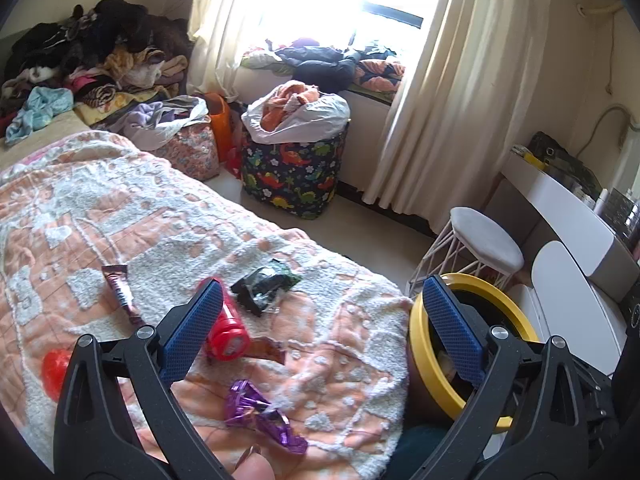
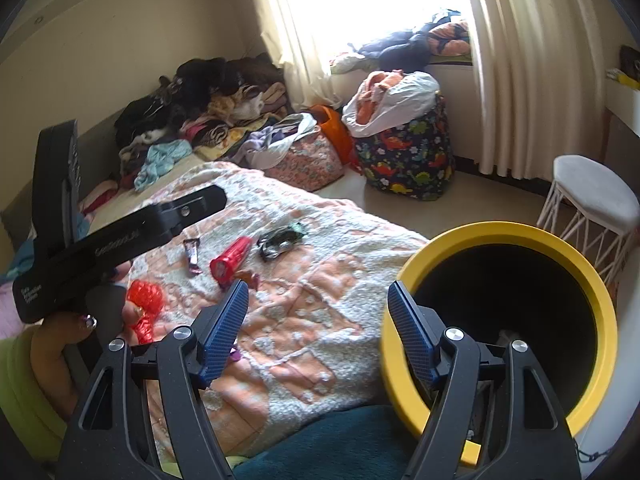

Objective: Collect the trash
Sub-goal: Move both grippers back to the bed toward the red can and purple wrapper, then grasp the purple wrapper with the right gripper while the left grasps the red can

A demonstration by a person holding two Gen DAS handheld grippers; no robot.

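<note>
Behind left finger: red bottle half hidden; bin interior dark.

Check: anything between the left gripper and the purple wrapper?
Nothing visible. The left gripper is open over the blanket, and the purple wrapper lies bare between its arms. The red bottle lies farther off, behind the left finger.

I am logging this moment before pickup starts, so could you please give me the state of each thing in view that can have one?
Left hand-held gripper: open, holding nothing.
Right hand-held gripper: open, holding nothing.
Yellow-rimmed bin: open top, beside the bed.
Red bottle: lying on its side on the blanket.
Purple wrapper: crumpled, on the blanket.
Black wrapper: crumpled, on the blanket.
Dinosaur-print basket: overfilled with a stuffed white bag.
</note>
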